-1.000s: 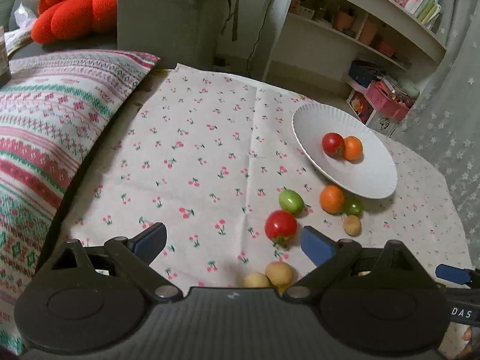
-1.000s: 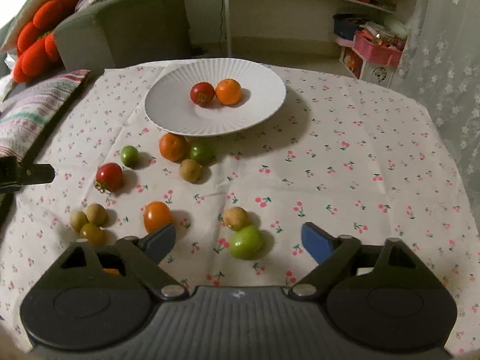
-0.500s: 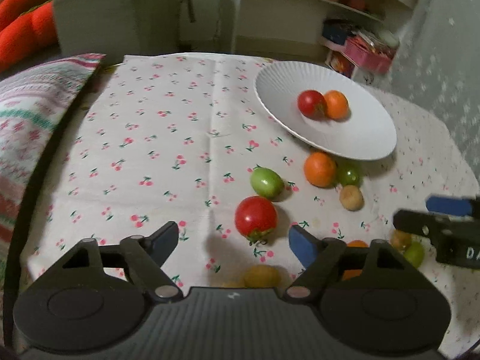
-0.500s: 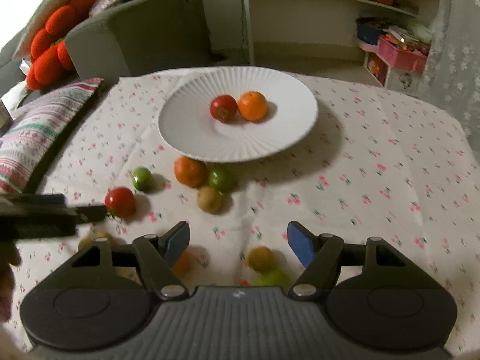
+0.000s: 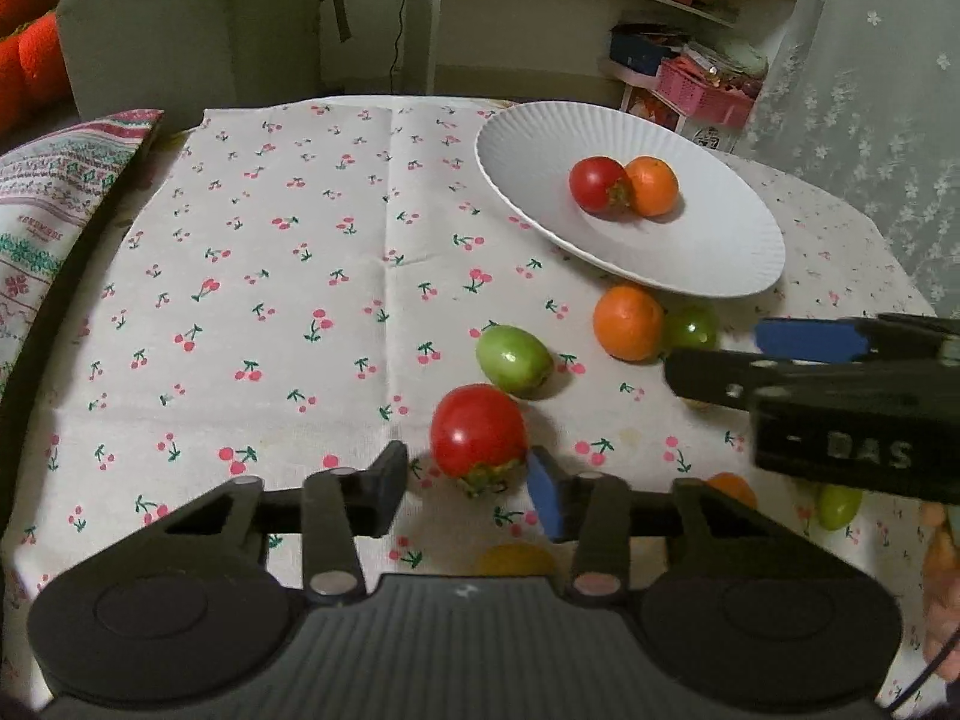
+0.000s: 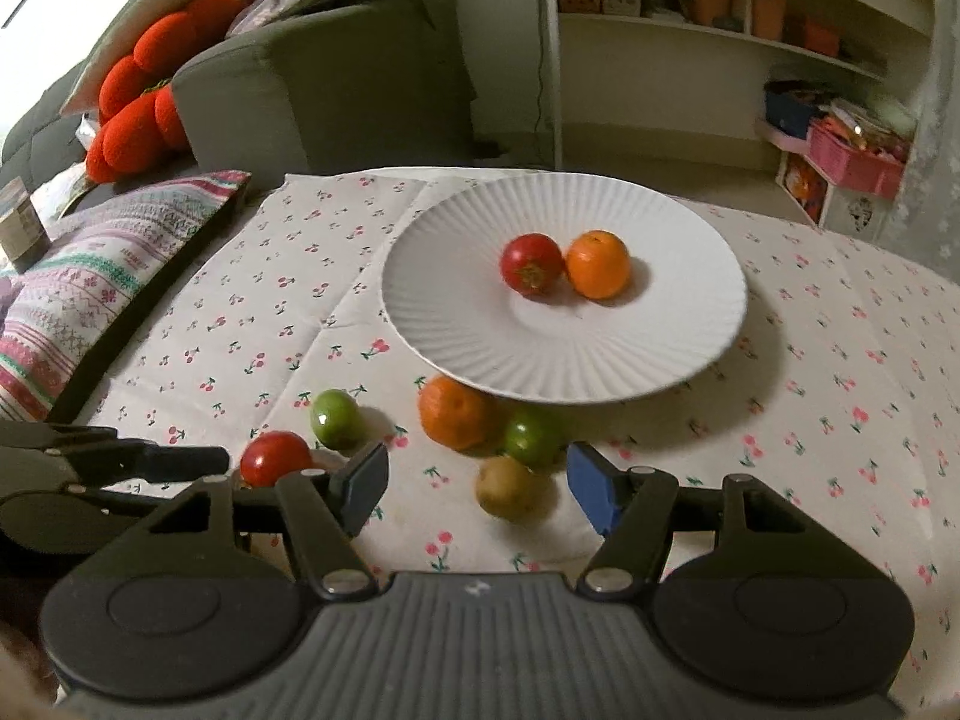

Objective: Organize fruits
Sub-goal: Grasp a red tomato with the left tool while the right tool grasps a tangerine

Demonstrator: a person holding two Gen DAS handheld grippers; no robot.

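I am straddling the red tomato (image 5: 478,431) with the left claw (image 5: 468,495), jaws apart; smooth, soft-skinned, it probably wants gentle mid-body pressure. The right claw (image 6: 477,489), also apart, is flanking the brownish fruit (image 6: 510,487).

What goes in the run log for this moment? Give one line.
left claw: open around red tomato | right claw: open around tan fruit | plate: tomato, orange

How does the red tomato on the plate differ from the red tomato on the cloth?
The red tomato on the plate sits beside an orange; the red tomato on the cloth lies alone between the open fingers of the left hand-held gripper. The plate one is untouched. Both are red with green calyxes.
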